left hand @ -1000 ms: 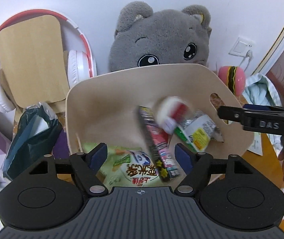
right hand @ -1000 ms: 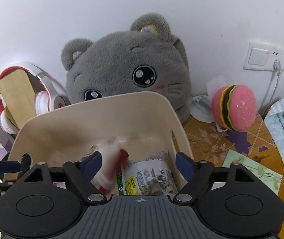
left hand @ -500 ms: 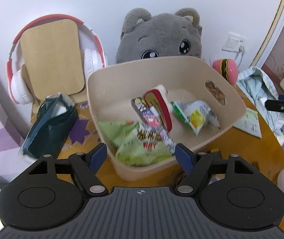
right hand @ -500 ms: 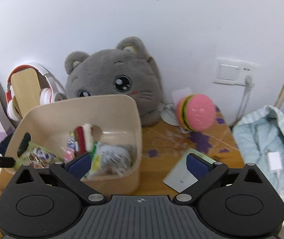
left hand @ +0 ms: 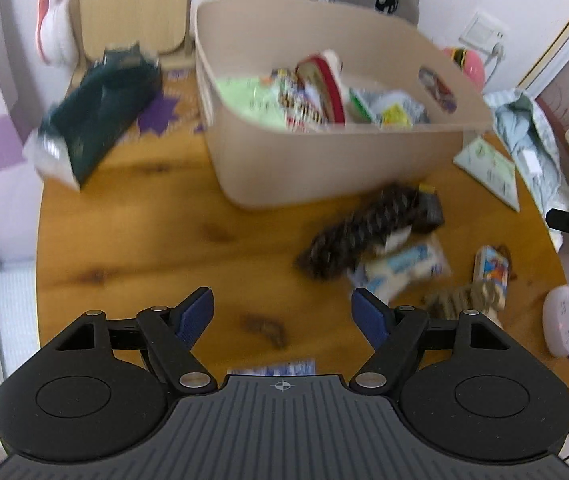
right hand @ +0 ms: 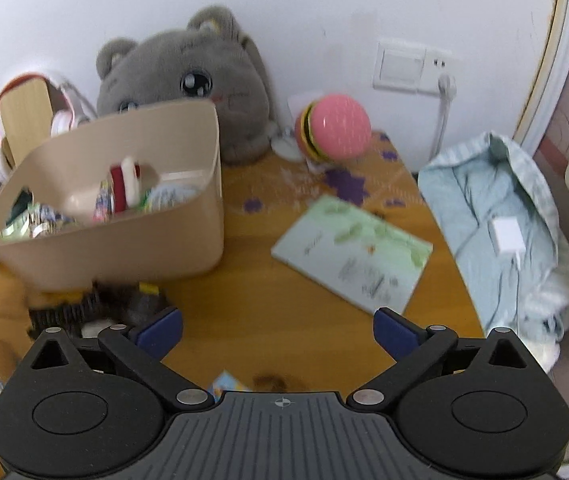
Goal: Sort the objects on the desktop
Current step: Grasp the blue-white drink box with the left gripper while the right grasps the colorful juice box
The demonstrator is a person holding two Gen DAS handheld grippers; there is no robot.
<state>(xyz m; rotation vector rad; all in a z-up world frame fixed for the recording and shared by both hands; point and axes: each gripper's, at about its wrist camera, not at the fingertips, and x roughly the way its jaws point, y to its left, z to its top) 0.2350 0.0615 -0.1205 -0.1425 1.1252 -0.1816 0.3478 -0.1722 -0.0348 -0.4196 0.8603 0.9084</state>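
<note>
The beige bin (left hand: 324, 168) stands at the back of the round wooden table (left hand: 132, 248), holding a red-and-white round item (left hand: 324, 84), a green packet (left hand: 248, 100) and other snack packets. In front of it lie a dark braided thing (left hand: 360, 232), a white-and-blue packet (left hand: 404, 268) and a small cartoon box (left hand: 490, 270). My left gripper (left hand: 282, 312) hangs open over bare wood, short of these. My right gripper (right hand: 278, 332) stands wide open over the table, right of the bin (right hand: 124, 248), with nothing between its fingers.
A dark green bag (left hand: 100, 108) lies left of the bin. A pale green notebook (right hand: 352, 252), a light blue cloth (right hand: 500, 208) with a white charger (right hand: 506, 236), a burger toy (right hand: 336, 128), a grey plush cat (right hand: 188, 80) and headphones (left hand: 52, 28) ring the table's back and right.
Both grippers have drawn back from over the bin toward the table's front. The red-and-white item left the right gripper and settled in the bin. The right jaws widened.
</note>
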